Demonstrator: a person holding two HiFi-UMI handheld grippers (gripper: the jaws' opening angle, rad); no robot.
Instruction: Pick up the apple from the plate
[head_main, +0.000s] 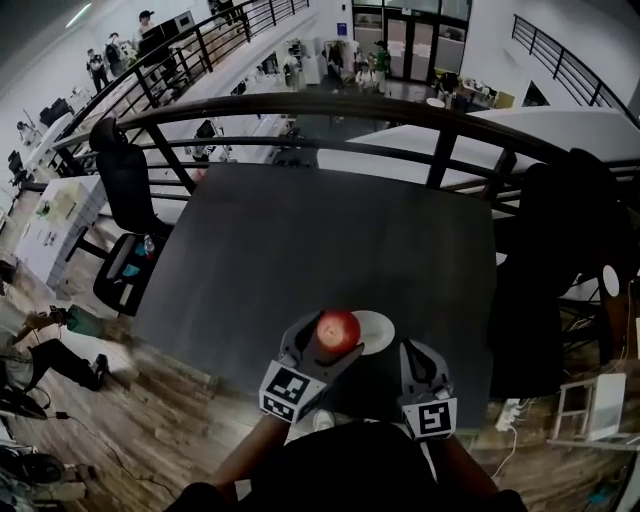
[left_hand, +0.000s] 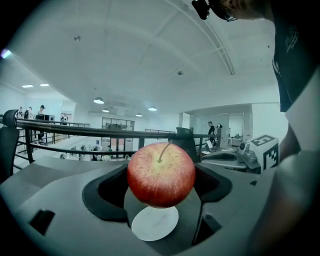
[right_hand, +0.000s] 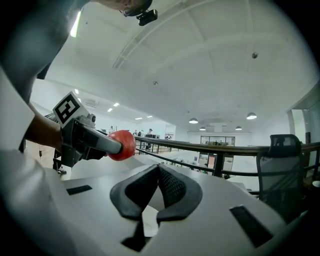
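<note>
A red apple (head_main: 338, 330) with a stem is clamped between the jaws of my left gripper (head_main: 325, 345), lifted above a small white plate (head_main: 380, 331) on the dark table (head_main: 300, 250). In the left gripper view the apple (left_hand: 161, 174) fills the gap between the jaws of the left gripper (left_hand: 161, 189), and the bare plate (left_hand: 155, 223) lies below it. My right gripper (head_main: 418, 365) hovers just right of the plate, its pads pressed together with nothing between them. The right gripper view shows the right gripper (right_hand: 159, 192) shut, with the apple (right_hand: 122, 145) off to the left.
A black metal railing (head_main: 330, 105) runs along the table's far edge. A black office chair (head_main: 125, 180) stands at the table's left, another dark chair (head_main: 570, 220) at its right. Wooden floor (head_main: 170, 400) lies below the near left corner.
</note>
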